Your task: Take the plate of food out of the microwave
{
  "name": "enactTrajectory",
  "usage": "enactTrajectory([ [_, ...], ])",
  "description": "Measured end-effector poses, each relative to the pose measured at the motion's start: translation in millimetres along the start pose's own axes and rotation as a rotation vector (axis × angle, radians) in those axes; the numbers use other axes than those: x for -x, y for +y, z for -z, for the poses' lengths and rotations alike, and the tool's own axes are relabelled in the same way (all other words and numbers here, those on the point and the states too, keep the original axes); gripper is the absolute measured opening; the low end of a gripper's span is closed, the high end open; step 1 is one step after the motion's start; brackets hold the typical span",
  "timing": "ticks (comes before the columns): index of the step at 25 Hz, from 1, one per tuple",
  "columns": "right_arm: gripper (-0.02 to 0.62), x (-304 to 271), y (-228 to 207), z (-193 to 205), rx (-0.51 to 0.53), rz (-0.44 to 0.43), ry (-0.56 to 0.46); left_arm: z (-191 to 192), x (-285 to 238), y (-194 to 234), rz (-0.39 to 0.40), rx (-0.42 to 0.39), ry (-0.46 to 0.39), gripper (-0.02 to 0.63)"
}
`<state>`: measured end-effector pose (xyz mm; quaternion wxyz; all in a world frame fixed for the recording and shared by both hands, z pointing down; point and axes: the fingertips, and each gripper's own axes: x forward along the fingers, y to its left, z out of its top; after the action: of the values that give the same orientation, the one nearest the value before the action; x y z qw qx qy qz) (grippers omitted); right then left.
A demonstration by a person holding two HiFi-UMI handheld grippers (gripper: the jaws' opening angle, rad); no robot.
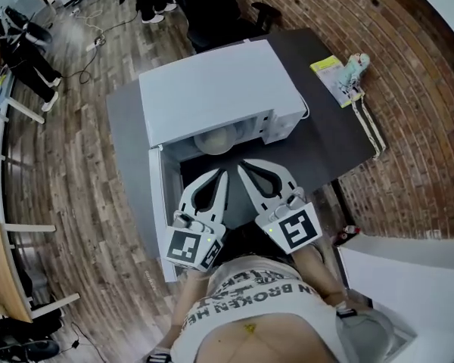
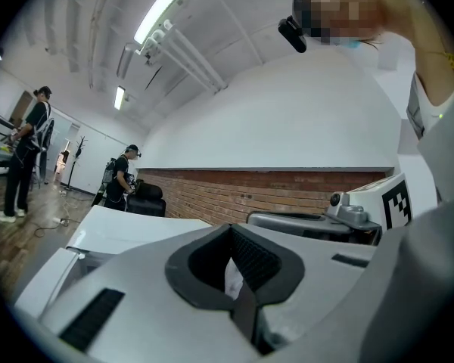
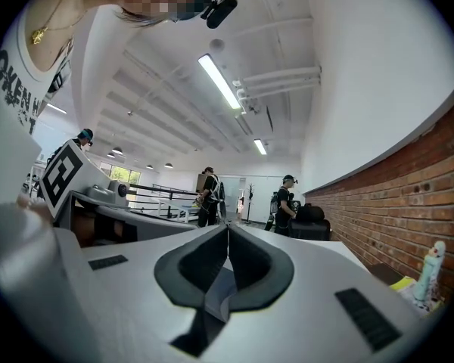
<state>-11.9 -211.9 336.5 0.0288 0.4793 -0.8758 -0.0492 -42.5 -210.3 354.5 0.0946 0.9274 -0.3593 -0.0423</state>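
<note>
Pale, round, domed plate of food point(image 1: 219, 139) at open microwave point(image 1: 212, 97) mouth; left gripper point(image 1: 225, 172) and right gripper point(image 1: 240, 165) jaws clenched just before it.

The plate point(image 1: 218, 140) (what it carries unclear) sits half hidden inside the microwave point(image 1: 212, 89).

A flat yellow paper packet point(image 1: 327, 68) and a small pale plastic bottle point(image 1: 356, 66) are just beside each other on the dark grey table point(image 1: 340, 138), near the red brick wall point(image 1: 416, 89). The brown wooden plank floor point(image 1: 68, 180) is on the other side.
</note>
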Motion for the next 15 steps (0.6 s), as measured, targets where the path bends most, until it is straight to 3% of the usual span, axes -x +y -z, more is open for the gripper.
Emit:
enactTrajectory([
  [8, 0.008, -13.0, -43.1, -11.1, -0.006, -0.131, -0.055, -6.6, -31.7, 9.7, -0.166, -0.024, -0.011, 0.006],
  [15, 0.008, -13.7, -84.5, -22.3, -0.014, -0.231, -0.120, -16.1, -70.1, -2.0, -0.272, -0.103, -0.002, 0.006],
])
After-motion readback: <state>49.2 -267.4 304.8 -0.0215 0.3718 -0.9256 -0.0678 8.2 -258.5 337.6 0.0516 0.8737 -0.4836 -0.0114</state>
